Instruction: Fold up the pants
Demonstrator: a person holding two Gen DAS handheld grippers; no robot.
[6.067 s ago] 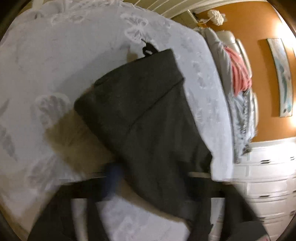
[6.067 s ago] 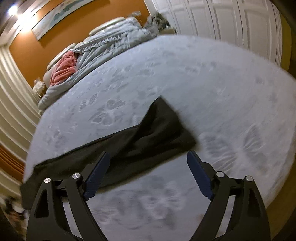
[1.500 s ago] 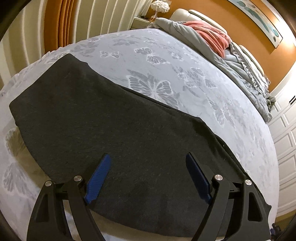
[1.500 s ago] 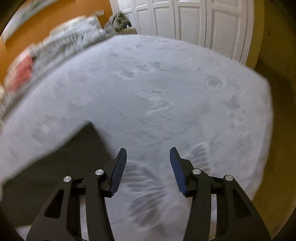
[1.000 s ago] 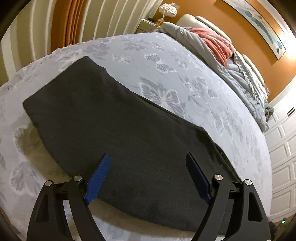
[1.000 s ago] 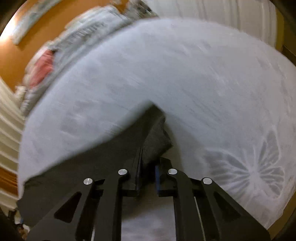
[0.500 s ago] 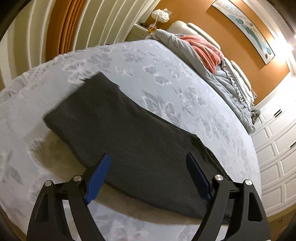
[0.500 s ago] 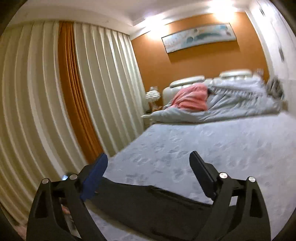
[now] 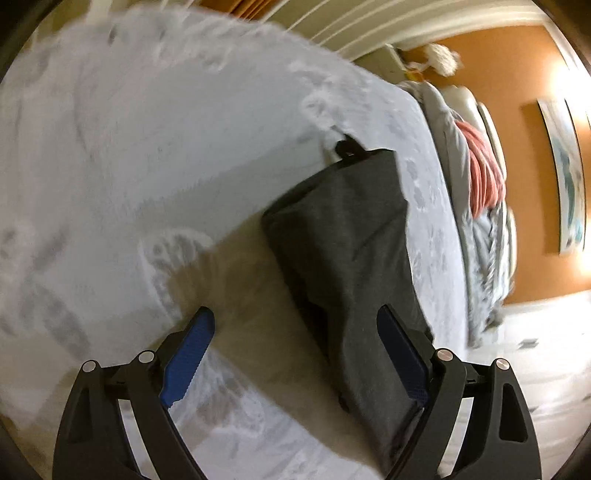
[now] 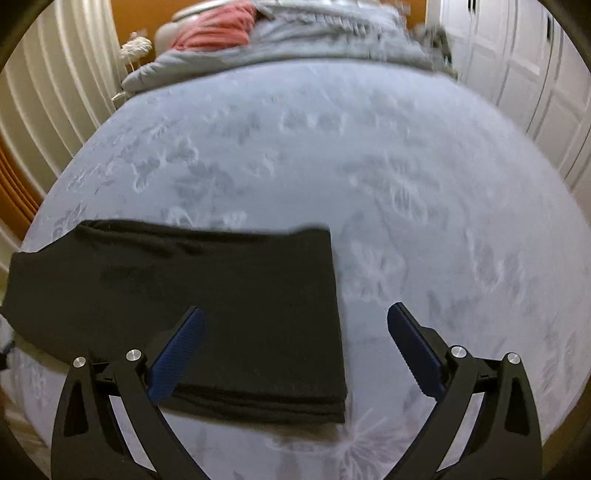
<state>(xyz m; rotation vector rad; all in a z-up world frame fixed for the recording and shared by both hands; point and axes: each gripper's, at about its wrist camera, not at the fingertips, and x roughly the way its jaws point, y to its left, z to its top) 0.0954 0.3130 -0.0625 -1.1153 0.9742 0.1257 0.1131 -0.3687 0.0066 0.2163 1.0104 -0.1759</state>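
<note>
The dark grey pants [image 9: 343, 240] lie folded on the pale butterfly-patterned bedspread [image 9: 147, 147], a black drawstring [image 9: 345, 147] poking out at their far end. My left gripper [image 9: 295, 325] hovers open over the near left side of the pants; its right finger overlaps the cloth's edge in the picture. In the right wrist view the pants [image 10: 221, 295] form a flat, layered rectangle. The right gripper [image 10: 295, 314] hangs above their right folded edge, its jaws opening, and nothing is pressed between the pads.
A rumpled grey duvet [image 10: 295, 40] and a coral blanket [image 10: 214, 33] lie at the head of the bed. White closet doors [image 10: 517, 81] stand to the right, pleated curtains [image 10: 55, 96] to the left. The bed's near edge is just below the pants.
The right gripper, shut on a pants end a second ago, has let go and opened; the pants now lie folded shorter. The left gripper has rolled and shifted sideways, staying open.
</note>
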